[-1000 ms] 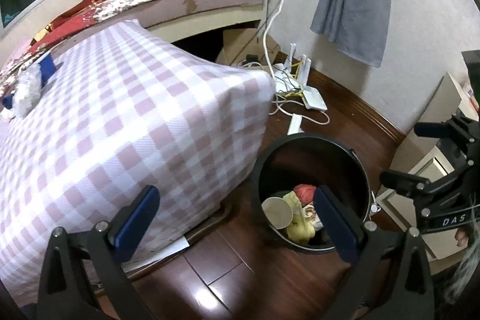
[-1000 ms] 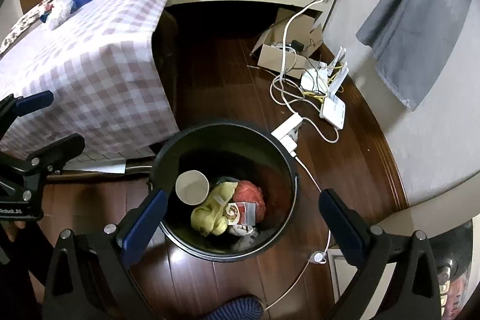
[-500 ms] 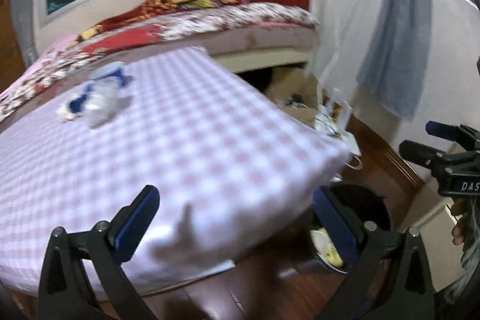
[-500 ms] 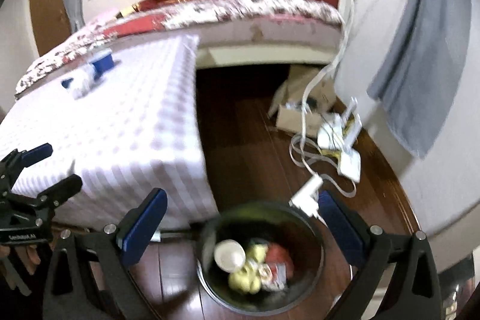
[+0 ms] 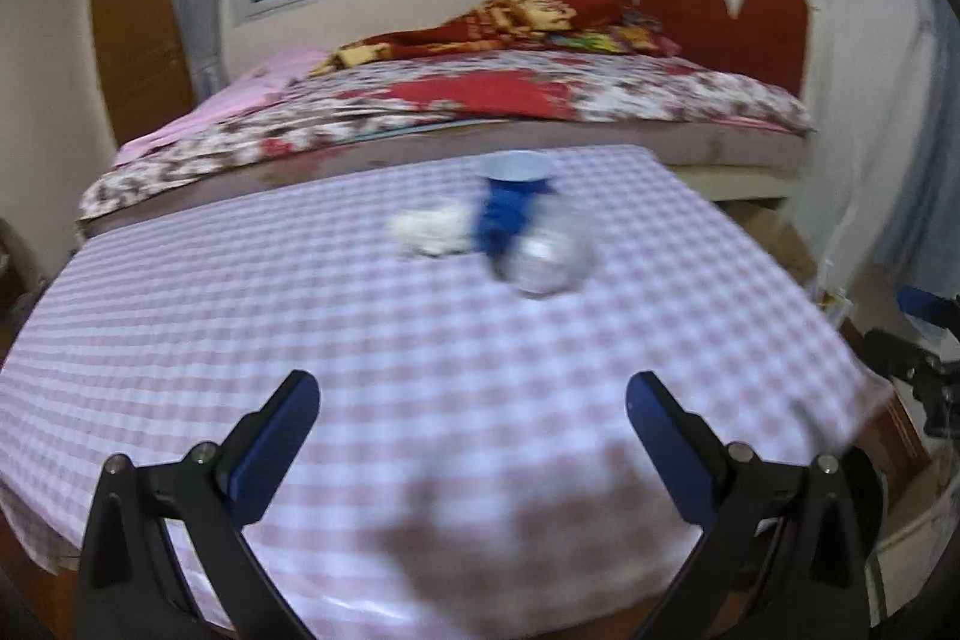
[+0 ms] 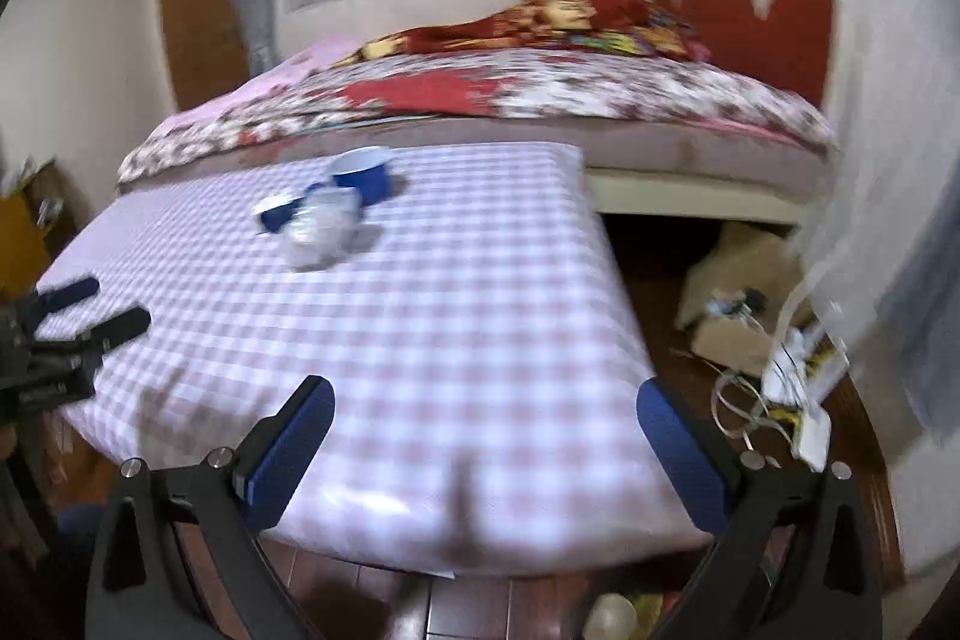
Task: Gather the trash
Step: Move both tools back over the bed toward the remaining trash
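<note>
Left hand-held gripper (image 5: 471, 439) and right hand-held gripper (image 6: 486, 445): jaws spread wide, nothing held, poised over near edge of table (image 5: 240, 316) with checked cloth. Remaining trash clustered at far side, well apart from both: blue cup (image 5: 515, 175) upright, crumpled clear plastic (image 5: 549, 253) just in front, white wad (image 5: 429, 229) beside it. Bin (image 6: 612, 613) at bottom edge of right view, already holding items. Judged partly done; table pieces uncollected.

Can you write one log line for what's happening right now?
left gripper: open, empty | right gripper: open, empty | blue paper cup, clear crumpled plastic bottle, white crumpled tissue: on checkered tablecloth
</note>
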The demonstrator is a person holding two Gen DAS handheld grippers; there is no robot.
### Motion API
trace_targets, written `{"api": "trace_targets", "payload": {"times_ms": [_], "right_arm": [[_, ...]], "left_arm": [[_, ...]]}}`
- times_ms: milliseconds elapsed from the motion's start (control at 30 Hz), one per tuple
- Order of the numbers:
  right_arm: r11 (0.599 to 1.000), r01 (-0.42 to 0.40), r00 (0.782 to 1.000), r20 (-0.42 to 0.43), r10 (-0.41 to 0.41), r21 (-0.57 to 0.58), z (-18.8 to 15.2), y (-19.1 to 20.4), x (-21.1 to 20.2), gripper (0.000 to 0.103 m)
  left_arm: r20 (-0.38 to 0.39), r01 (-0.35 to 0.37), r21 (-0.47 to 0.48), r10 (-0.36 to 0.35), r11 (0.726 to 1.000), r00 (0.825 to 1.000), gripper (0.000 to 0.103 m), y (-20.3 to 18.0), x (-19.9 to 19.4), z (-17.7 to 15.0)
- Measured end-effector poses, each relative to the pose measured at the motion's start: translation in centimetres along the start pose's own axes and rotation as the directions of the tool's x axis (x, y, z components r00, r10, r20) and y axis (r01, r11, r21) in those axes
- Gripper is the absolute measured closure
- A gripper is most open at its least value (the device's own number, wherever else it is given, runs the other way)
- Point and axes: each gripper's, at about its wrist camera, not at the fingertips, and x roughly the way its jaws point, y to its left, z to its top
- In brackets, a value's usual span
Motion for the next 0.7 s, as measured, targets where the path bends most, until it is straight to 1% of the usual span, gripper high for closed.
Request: {"api": "trace_targets", "payload": {"times_ms": [100, 200, 300, 367, 600, 667, 700], "right_arm": [[0.998, -0.055, 0.998, -0.024, 0.054, -0.02, 1.4, 2.8, 2.7, 0.001], [0.994, -0.101, 0.994, -0.054, 0.099, -0.049, 3.1, 6.0, 6.3, 0.001], [0.988, -0.116, 0.99, -0.094, 0.107, -0.097, 4.5, 8.8, 9.8, 0.001], [0.987, -0.113, 0.988, -0.116, 0.1, -0.115, 5.3, 10.0, 11.9, 0.001], [0.984, -0.121, 0.979, -0.181, 0.096, -0.134, 7.8, 11.8, 19.2, 0.002], [0.982, -0.134, 0.976, -0.19, 0.108, -0.133, 8.3, 11.9, 20.5, 0.005], [0.981, -0.139, 0.974, -0.198, 0.111, -0.132, 8.5, 11.9, 21.0, 0.016]], "left_arm": [[-0.014, -0.018, -0.033, 0.018, 0.999, 1.0, 0.001, 3.0, 1.5, 0.6], [-0.027, -0.031, -0.055, 0.029, 0.998, 0.999, 0.001, 4.7, 3.3, 0.8], [-0.042, -0.032, -0.078, 0.029, 0.996, 0.999, 0.001, 6.2, 5.2, 1.0], [-0.05, -0.029, -0.089, 0.025, 0.996, 0.998, 0.001, 6.8, 6.3, 1.0], [-0.068, -0.011, -0.123, 0.003, 0.992, 0.998, 0.001, 7.9, 9.6, 1.7], [-0.075, -0.002, -0.128, -0.008, 0.992, 0.997, 0.001, 7.9, 10.4, 2.0], [-0.079, 0.003, -0.125, -0.013, 0.992, 0.997, 0.002, 7.7, 10.9, 2.2]]}}
